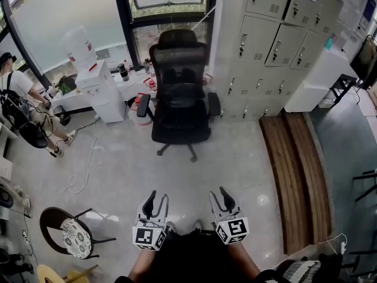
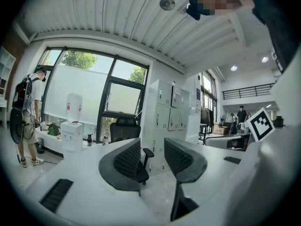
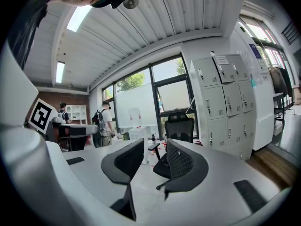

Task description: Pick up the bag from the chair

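Two grippers, both low at the near edge and well apart from everything. The left gripper (image 1: 158, 198) has its jaws spread wide with nothing between them, and the right gripper (image 1: 220, 194) is the same, wide open and empty. There's one black office chair (image 1: 179, 108) straight ahead on the far side of the floor, facing this way. As for the bag, there's a dark lump (image 1: 181, 78) low against the backrest, but it's black on black, so I can't tell if that's it. To the left of the chair is one water dispenser (image 1: 100, 90) with one bottle on top. One person (image 1: 20, 93) with a backpack stands at the far left, and one small round chair (image 1: 73, 234) sits near left. A bank of lockers (image 1: 265, 46) is far right.
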`<action>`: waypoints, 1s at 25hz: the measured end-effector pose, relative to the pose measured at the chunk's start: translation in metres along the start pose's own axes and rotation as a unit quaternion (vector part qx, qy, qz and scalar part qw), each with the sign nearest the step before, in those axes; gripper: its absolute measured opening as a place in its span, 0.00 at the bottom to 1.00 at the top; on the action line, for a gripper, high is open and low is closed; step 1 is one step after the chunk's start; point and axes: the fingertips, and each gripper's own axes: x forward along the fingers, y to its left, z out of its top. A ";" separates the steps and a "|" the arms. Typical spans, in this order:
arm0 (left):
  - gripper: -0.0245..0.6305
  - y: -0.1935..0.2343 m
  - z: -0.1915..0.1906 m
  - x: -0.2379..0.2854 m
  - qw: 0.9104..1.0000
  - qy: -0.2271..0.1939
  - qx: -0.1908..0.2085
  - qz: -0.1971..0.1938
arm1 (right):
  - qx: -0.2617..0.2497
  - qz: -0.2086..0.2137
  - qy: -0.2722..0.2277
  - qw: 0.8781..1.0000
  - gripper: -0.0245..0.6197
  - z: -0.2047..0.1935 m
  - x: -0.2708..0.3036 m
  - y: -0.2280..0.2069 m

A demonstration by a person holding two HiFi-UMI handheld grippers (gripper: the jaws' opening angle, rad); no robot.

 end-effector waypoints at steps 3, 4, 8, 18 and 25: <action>0.25 -0.012 -0.003 0.004 1.000 0.002 0.004 0.001 | 0.000 0.007 0.001 1.000 0.23 -0.003 -0.002 -0.013; 0.25 -0.014 -0.005 0.005 1.000 0.003 0.006 0.002 | 0.000 0.009 0.001 1.000 0.23 -0.004 -0.002 -0.017; 0.25 -0.018 -0.015 0.012 1.000 0.015 0.004 0.012 | -0.005 0.017 0.003 1.000 0.23 -0.006 0.007 -0.035; 0.26 0.023 -0.023 0.086 1.000 0.023 -0.015 0.008 | -0.014 0.017 0.032 0.999 0.23 -0.014 0.080 -0.056; 0.26 0.098 0.002 0.172 0.999 0.010 -0.025 -0.017 | -0.026 -0.007 0.040 0.999 0.23 0.010 0.169 -0.061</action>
